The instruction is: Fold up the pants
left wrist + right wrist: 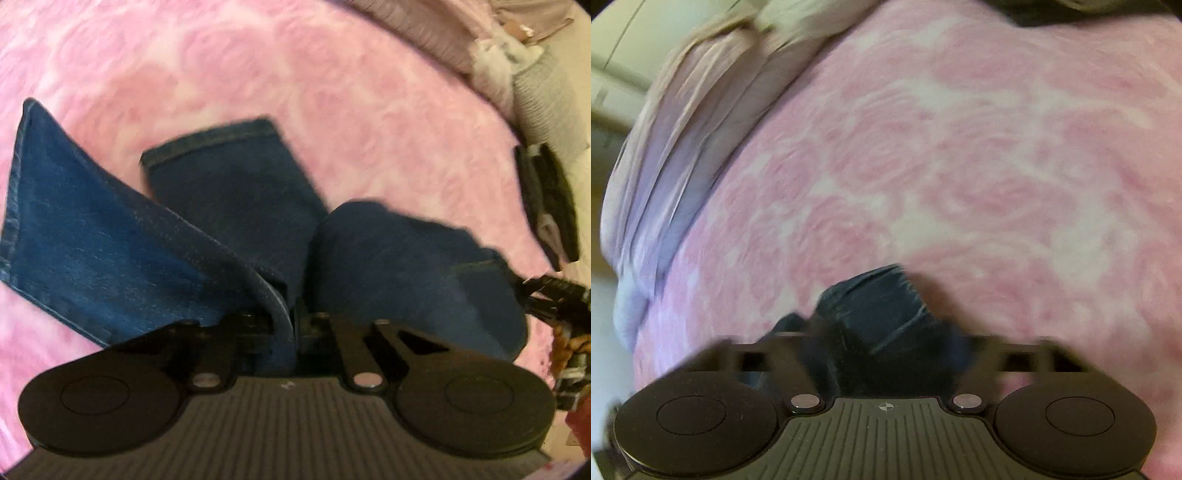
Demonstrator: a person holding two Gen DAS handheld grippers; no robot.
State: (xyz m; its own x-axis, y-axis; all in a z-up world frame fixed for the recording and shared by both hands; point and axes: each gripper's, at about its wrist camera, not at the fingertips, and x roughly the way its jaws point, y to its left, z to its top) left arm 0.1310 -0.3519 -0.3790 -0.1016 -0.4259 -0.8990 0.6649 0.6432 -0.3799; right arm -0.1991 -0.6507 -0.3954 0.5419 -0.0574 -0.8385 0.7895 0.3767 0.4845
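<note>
Denim: dark blue pants (229, 236) lie on a pink rose-patterned blanket (332, 92), both leg ends fanned away from the left camera, the rest bunched toward the right.
Left gripper (291, 321): jaws closed to a narrow slit, pinching a thick edge of the pants between them.
Right gripper (886, 347): blurred; jaws partly closed with a wad of dark denim between them, apparently gripped, though contact with the pads is hard to make out.
Weight: likely fairly heavy for cloth; it will sag and drag if lifted by one point.
Stiffness: soft but thick, holds a crease better than thin fabric.
Grip: not slippery; seams and hems are the firmest places to hold.
Fragility: none; firm pinching is safe.
</note>
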